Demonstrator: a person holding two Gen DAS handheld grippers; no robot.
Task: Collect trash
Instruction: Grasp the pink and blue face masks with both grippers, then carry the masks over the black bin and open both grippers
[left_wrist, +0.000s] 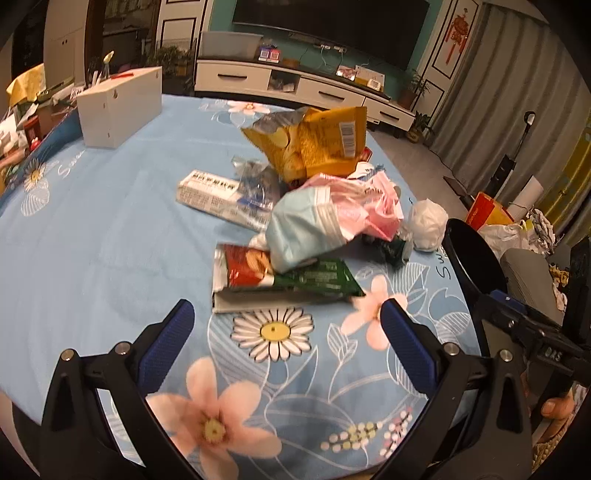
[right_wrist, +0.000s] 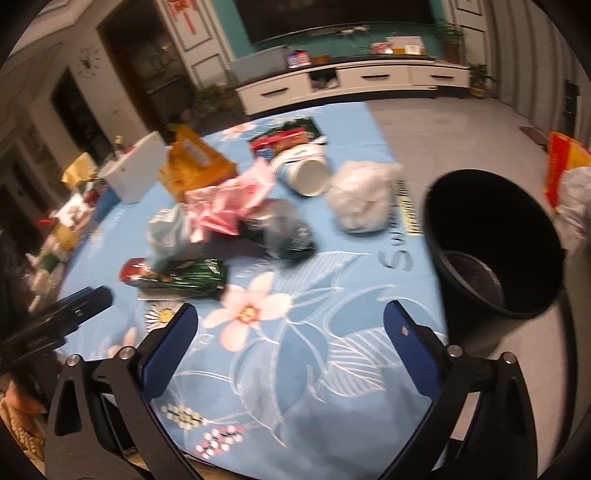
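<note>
Both grippers hover low over the near edge of a table covered with a light blue flowered cloth (left_wrist: 110, 229). The left gripper (left_wrist: 286, 325) has its blue-padded fingers spread wide with nothing between them, and the right gripper (right_wrist: 290, 328) is likewise spread wide and empty.

The trash lies in a loose heap in the middle of the table. Nearest is a red and green snack wrapper (left_wrist: 280, 277), with a crumpled pale blue plastic packet (left_wrist: 299, 229) resting on its far edge. Beyond that sit a pink crumpled wrapper (left_wrist: 373, 206) and an opened yellow chip bag (left_wrist: 317, 144). A flat white printed carton (left_wrist: 210, 195) lies to the left of the heap, and a crumpled white paper ball (right_wrist: 364, 201) to its right, next to a white paper cup on its side (right_wrist: 306, 173).

A round black plastic bin (right_wrist: 491, 240) stands just off the table's right edge, open and close to the paper ball. A white rectangular box (left_wrist: 122, 105) stands at the far left of the table.
</note>
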